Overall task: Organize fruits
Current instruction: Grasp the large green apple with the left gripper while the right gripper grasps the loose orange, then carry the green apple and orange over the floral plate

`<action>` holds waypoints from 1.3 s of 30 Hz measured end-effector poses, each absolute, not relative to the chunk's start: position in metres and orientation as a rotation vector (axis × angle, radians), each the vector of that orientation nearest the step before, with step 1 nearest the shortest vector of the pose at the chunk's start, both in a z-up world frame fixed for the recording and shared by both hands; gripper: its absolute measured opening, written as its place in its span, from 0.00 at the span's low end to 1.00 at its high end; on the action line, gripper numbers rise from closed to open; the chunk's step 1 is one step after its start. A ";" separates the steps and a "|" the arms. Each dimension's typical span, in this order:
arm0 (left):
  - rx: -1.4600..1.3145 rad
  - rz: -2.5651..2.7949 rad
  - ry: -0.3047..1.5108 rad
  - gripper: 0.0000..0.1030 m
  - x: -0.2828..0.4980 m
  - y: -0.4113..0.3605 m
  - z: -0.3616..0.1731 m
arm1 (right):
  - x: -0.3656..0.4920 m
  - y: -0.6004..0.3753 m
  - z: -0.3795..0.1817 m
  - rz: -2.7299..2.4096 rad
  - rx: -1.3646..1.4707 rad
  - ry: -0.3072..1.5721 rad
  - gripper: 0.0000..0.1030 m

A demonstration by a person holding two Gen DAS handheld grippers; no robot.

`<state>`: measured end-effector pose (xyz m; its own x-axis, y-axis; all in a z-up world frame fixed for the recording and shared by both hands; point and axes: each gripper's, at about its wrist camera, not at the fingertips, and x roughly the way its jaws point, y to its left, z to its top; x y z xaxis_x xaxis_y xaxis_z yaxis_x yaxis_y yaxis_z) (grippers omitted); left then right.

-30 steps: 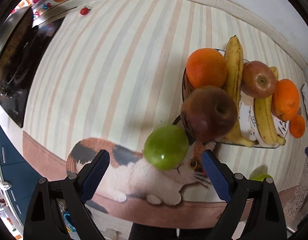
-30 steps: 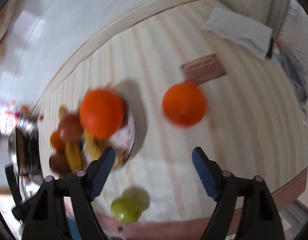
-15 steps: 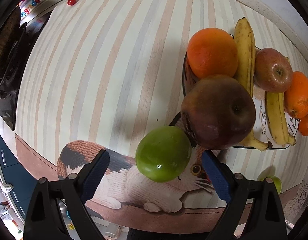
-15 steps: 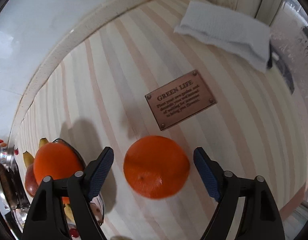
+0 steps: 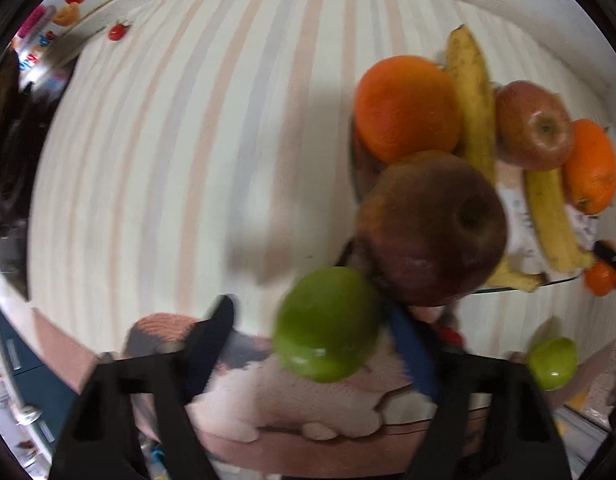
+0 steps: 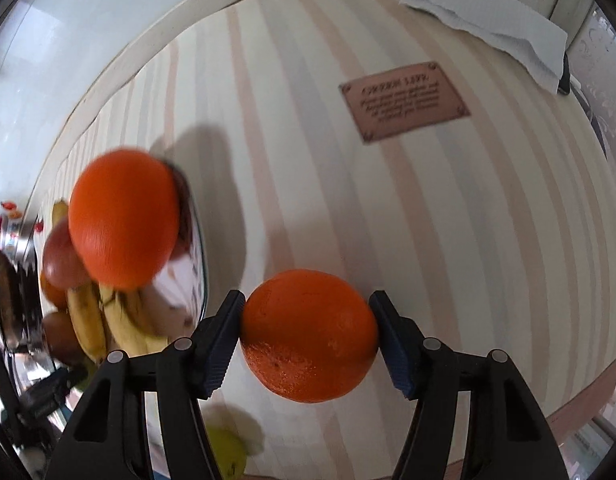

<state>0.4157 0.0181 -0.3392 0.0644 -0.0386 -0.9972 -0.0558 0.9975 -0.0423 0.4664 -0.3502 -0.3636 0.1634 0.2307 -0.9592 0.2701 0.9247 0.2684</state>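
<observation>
In the left wrist view my left gripper (image 5: pixel 308 320) is around a green apple (image 5: pixel 328 326) on the cat-print mat; the right pad touches it, the left pad (image 5: pixel 212 336) stands apart. A dark red apple (image 5: pixel 432 228) sits just behind it at the edge of the glass fruit plate (image 5: pixel 520 216), which also holds an orange (image 5: pixel 406 106), bananas (image 5: pixel 472 92) and a red apple (image 5: pixel 534 126). In the right wrist view my right gripper (image 6: pixel 308 338) is shut on an orange (image 6: pixel 310 334), both pads touching it.
A second green apple (image 5: pixel 552 362) lies at the table's front right, and shows in the right wrist view (image 6: pixel 226 450). A brown plaque (image 6: pixel 404 100) and a folded white towel (image 6: pixel 488 24) lie farther on the striped table. The plate's orange (image 6: pixel 124 218) stands left of my right gripper.
My left gripper has narrowed around the green apple. My right gripper moved forward around the loose orange and closed onto it.
</observation>
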 end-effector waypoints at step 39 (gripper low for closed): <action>-0.164 0.016 1.475 0.52 0.388 0.028 -0.331 | 0.396 -0.293 -0.354 0.208 0.334 1.464 0.64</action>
